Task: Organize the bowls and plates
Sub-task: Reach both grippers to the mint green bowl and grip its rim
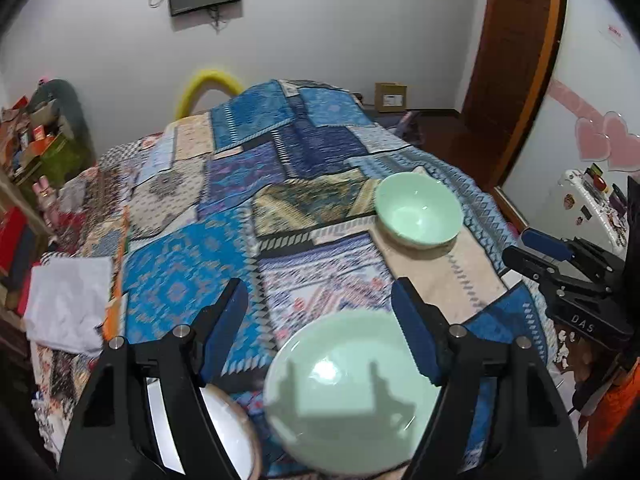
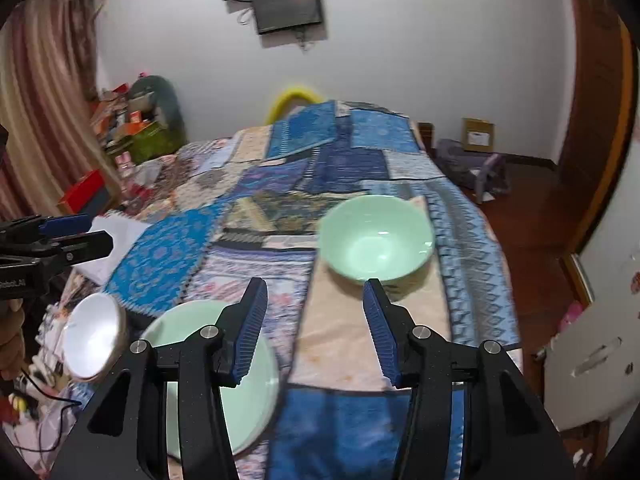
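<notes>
A mint-green bowl (image 1: 418,210) stands upright on a beige mat at the far right; it also shows in the right wrist view (image 2: 376,240). A mint-green plate (image 1: 352,396) lies near the table's front edge, below and between my left gripper's open fingers (image 1: 320,300); it shows in the right wrist view (image 2: 256,392) too. A white plate with a brown rim (image 1: 232,432) lies left of it, also in the right wrist view (image 2: 94,332). My right gripper (image 2: 316,292) is open and empty, just short of the bowl. The right gripper appears at the left wrist view's right edge (image 1: 540,248).
The table is covered with patchwork blue patterned mats (image 1: 192,272). A white cloth (image 1: 68,304) lies at the left edge. Cluttered shelves stand at the left (image 1: 36,148); a wooden door (image 1: 516,60) is at the right.
</notes>
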Action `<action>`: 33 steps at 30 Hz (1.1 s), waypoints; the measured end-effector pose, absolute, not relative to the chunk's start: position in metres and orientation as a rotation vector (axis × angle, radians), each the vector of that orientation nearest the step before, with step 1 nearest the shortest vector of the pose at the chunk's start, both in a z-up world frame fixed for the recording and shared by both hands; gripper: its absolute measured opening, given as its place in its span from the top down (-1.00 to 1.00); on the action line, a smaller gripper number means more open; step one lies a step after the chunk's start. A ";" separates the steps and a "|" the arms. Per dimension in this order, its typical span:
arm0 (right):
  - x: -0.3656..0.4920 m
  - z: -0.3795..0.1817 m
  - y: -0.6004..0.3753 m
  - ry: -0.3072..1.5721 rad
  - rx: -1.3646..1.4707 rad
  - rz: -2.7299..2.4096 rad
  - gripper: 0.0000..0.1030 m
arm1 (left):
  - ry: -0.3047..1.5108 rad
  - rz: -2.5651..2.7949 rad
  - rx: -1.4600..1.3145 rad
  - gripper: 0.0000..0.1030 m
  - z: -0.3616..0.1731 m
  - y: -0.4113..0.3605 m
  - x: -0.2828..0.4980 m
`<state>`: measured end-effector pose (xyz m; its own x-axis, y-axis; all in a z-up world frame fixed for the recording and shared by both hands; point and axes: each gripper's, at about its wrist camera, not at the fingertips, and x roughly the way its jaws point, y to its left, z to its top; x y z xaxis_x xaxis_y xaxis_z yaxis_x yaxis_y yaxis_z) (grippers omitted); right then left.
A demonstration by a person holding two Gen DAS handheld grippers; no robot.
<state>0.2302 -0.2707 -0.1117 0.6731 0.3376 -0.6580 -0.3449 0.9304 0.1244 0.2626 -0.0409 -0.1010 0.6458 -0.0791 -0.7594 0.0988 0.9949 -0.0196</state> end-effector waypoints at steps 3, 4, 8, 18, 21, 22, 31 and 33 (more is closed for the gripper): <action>0.243 -0.114 -0.284 0.739 -0.010 0.353 0.10 | 0.867 -0.118 0.023 -0.44 -0.106 -0.055 0.281; 0.246 -0.115 -0.287 0.740 -0.009 0.347 0.10 | 0.871 -0.123 0.023 -0.44 -0.109 -0.061 0.288; 0.268 -0.123 -0.300 0.755 0.016 0.328 0.10 | 0.904 -0.136 0.019 -0.44 -0.125 -0.075 0.315; 0.323 -0.169 -0.315 0.821 0.064 0.288 0.10 | 0.985 -0.175 0.037 -0.45 -0.181 -0.095 0.379; 0.338 -0.184 -0.318 0.846 0.091 0.287 0.10 | 1.004 -0.194 0.035 -0.45 -0.198 -0.101 0.397; 0.342 -0.187 -0.319 0.853 0.098 0.285 0.10 | 1.009 -0.199 0.031 -0.45 -0.201 -0.103 0.402; 0.364 -0.206 -0.317 0.874 0.083 0.295 0.44 | 1.048 -0.213 0.024 -0.23 -0.236 -0.117 0.442; 0.365 -0.208 -0.316 0.871 0.066 0.301 0.59 | 1.060 -0.220 0.025 -0.11 -0.242 -0.120 0.448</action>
<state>0.3655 -0.3157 -0.2077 0.6050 0.2865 -0.7429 -0.2328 0.9559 0.1790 0.4475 -0.1202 -0.2419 0.4693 -0.1673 -0.8670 0.1913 0.9778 -0.0852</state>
